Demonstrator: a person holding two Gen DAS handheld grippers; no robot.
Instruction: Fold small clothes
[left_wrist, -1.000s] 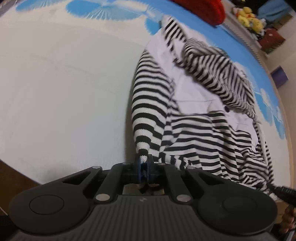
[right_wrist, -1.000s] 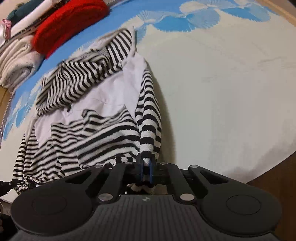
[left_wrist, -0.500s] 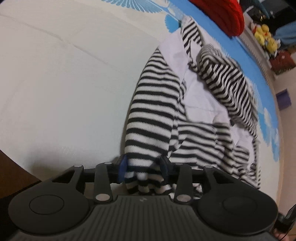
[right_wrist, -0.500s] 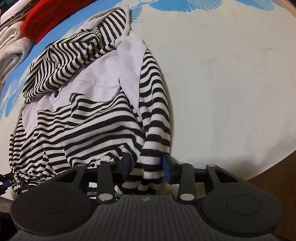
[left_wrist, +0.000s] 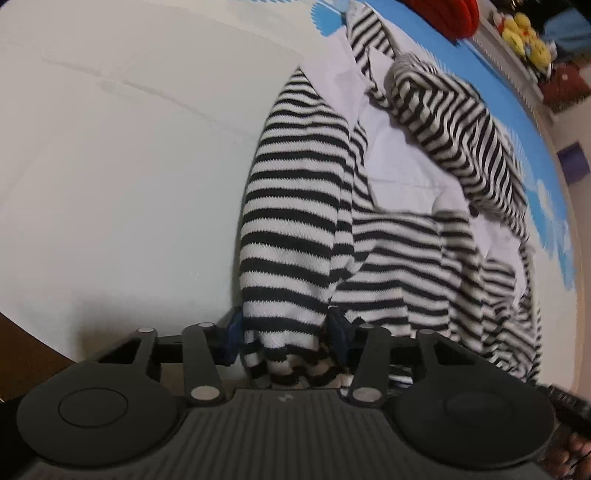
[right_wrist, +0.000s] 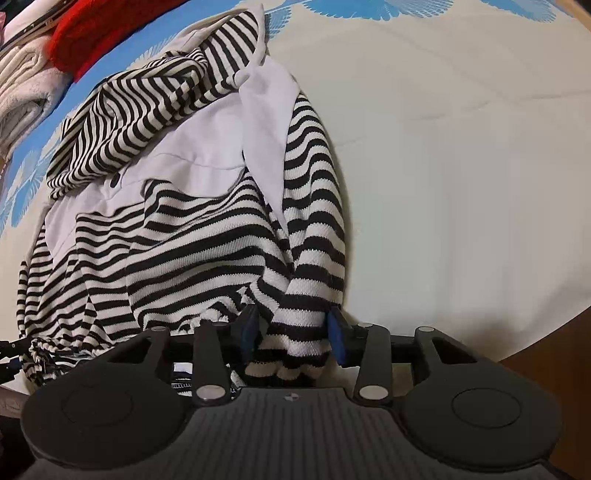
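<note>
Pale bed cover (left_wrist: 110, 184) with blue print, striped garment laid on it.
The black-and-white striped top (right_wrist: 192, 229) lay crumpled; one cuffed sleeve end sat between the spread fingers of the left gripper (left_wrist: 286, 336), ungripped, the other likewise within the wide-open right gripper (right_wrist: 293, 334). A red knit (right_wrist: 96, 33) lay beyond.

Both wrist views low, close; shared garment (left_wrist: 388, 206)

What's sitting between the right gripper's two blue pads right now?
In the right wrist view, the striped sleeve end lies between the open right gripper pads, unclamped.
</note>
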